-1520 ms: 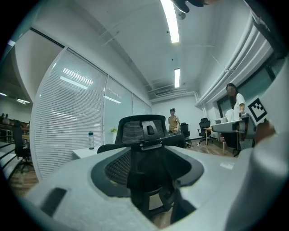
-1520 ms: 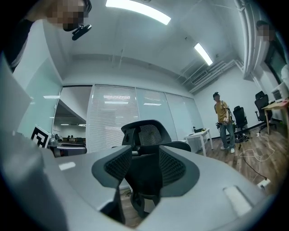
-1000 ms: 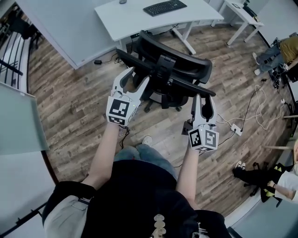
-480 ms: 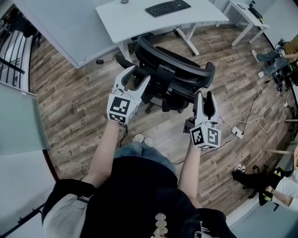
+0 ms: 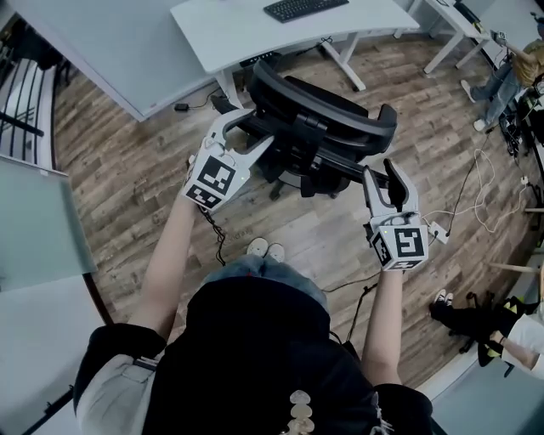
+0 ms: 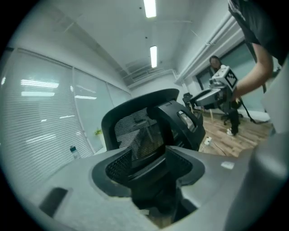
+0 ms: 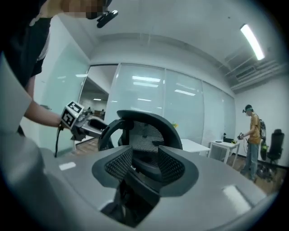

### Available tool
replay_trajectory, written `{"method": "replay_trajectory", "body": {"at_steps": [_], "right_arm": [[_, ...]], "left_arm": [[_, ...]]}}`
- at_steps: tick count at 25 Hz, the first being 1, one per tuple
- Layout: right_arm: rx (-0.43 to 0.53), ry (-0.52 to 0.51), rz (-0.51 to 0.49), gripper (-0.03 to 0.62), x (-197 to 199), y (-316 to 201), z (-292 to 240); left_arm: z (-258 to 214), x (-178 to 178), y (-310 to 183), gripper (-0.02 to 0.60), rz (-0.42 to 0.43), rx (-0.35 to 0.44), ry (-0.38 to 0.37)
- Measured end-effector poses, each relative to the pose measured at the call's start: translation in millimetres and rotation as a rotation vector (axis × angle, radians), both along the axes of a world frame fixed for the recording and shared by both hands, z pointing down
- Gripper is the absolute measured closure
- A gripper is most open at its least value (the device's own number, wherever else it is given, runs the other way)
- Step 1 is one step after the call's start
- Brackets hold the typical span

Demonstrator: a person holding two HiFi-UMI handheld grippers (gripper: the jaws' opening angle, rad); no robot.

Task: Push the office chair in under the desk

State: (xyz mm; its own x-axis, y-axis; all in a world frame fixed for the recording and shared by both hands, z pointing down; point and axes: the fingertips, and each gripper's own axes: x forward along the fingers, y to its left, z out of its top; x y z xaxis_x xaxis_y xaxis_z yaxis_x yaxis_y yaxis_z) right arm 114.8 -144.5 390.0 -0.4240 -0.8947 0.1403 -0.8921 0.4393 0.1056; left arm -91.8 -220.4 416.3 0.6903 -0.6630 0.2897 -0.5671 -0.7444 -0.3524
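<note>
Black mesh on a stiff frame, the chair [image 5: 319, 127] stands on the wood floor [image 5: 127, 187] just near of the white worktop [image 5: 246, 34], back toward the person. It looks heavy yet free to roll and swivel, so push the hard back rim at both sides, not the mesh. Left gripper [image 5: 245, 129], at its left edge, is opening with nothing between the jaws, and right gripper [image 5: 382, 176], by its right end, stands spread and empty; seat and wheels hide under the back, and the worktop's far side is cut off.

Black keyboard [image 5: 304, 8] up top — white power strip [image 5: 439, 231] on wood floor [image 5: 127, 178]
</note>
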Motion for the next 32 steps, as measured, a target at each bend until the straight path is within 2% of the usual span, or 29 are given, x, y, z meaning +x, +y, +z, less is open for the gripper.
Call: {"method": "replay_trajectory", "body": {"at_steps": [3,9,11,15,18,21,27,32], "right_arm": [[-0.074,0.165,-0.116,0.421,-9.0,-0.9,9.4],[-0.226,0.563,-0.351,0.414,-26.6,-0.9,39.4],[-0.265,0.69,-0.414,0.405,-32.0,-3.8,52.0],[-0.322,0.915,-0.517,0.402,-41.0,-8.9,79.1],[-0.366,1.028,-0.564,0.402,-42.0,-9.6,99.2],[-0.395,1.071,-0.577,0.405,-39.9,-13.2,108.9],[-0.405,1.135,-0.585,0.433,-35.7,-19.4,120.0],[-0.398,1.125,-0.598,0.453,-37.0,-19.6,124.5]], "left_arm": [[12.7,1.7,-1.4,0.33,0.103,-0.004,-0.177],[47.6,1.1,-0.7,0.332,0.312,0.047,-0.646],[57.6,-0.2,-3.7,0.349,0.358,0.075,-0.76],[76.4,1.3,-8.9,0.371,0.434,0.116,-0.927],[84.8,3.6,-13.2,0.39,0.467,0.145,-1.011],[92.9,5.7,-18.0,0.417,0.491,0.163,-1.066],[100.1,8.8,-20.6,0.433,0.51,0.173,-1.092],[104.2,7.7,-20.2,0.449,0.499,0.124,-1.103]]}}
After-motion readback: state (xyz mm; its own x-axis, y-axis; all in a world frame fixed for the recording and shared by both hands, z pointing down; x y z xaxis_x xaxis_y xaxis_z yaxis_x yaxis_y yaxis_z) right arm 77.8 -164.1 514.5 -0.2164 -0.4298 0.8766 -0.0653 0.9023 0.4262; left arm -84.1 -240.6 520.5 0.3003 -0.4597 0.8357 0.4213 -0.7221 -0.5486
